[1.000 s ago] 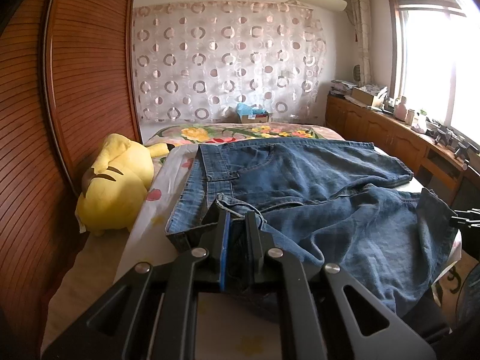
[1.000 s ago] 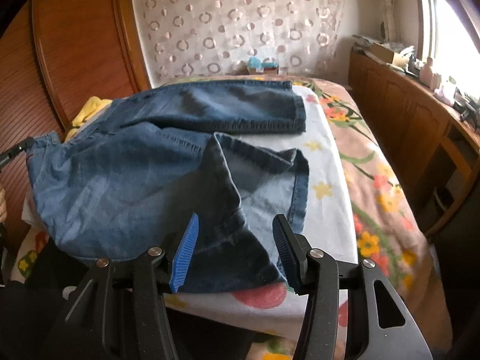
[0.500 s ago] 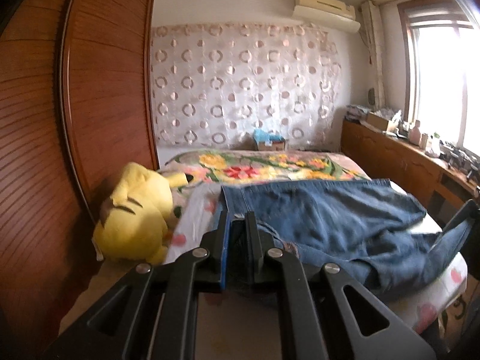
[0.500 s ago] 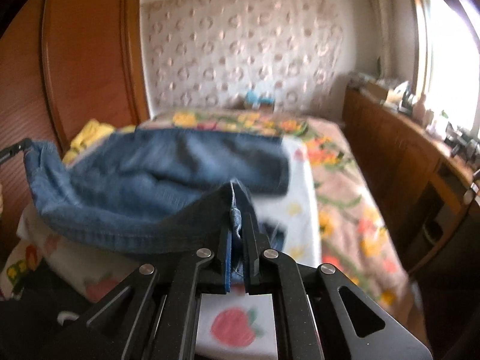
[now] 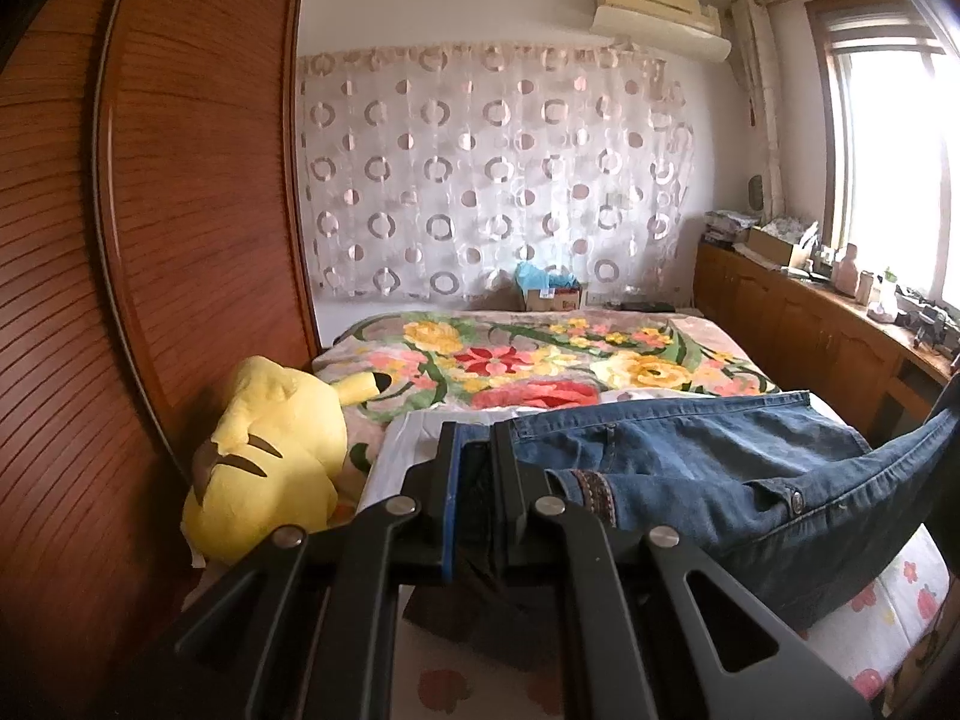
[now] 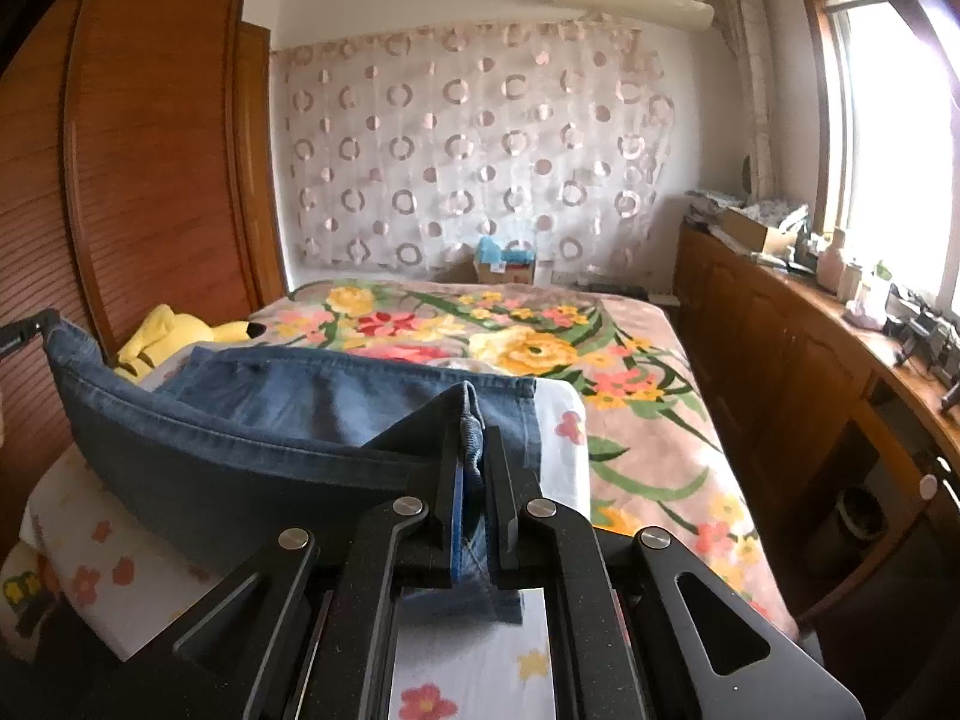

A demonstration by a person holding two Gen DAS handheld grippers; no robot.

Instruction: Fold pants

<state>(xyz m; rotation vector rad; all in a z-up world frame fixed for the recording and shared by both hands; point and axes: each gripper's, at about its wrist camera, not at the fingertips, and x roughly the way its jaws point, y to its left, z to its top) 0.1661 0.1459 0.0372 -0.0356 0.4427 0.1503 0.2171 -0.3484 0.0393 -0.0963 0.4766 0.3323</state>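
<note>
Two closed grips hold the jeans (image 5: 720, 468): the left gripper (image 5: 477, 474) pinches the waistband end, the right gripper (image 6: 471, 456) a leg hem. Between them the denim sags heavy and limp above the near edge of the bed (image 6: 648, 396); thick seams likely grip best.

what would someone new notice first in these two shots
The blue jeans stretched across the near end of the bed, one edge lifted between the left gripper and the right gripper, both with jaws clamped on denim. Next, the bright yellow plush toy lying by the wooden wardrobe on the left, and the flowered blanket beyond the jeans.
</note>
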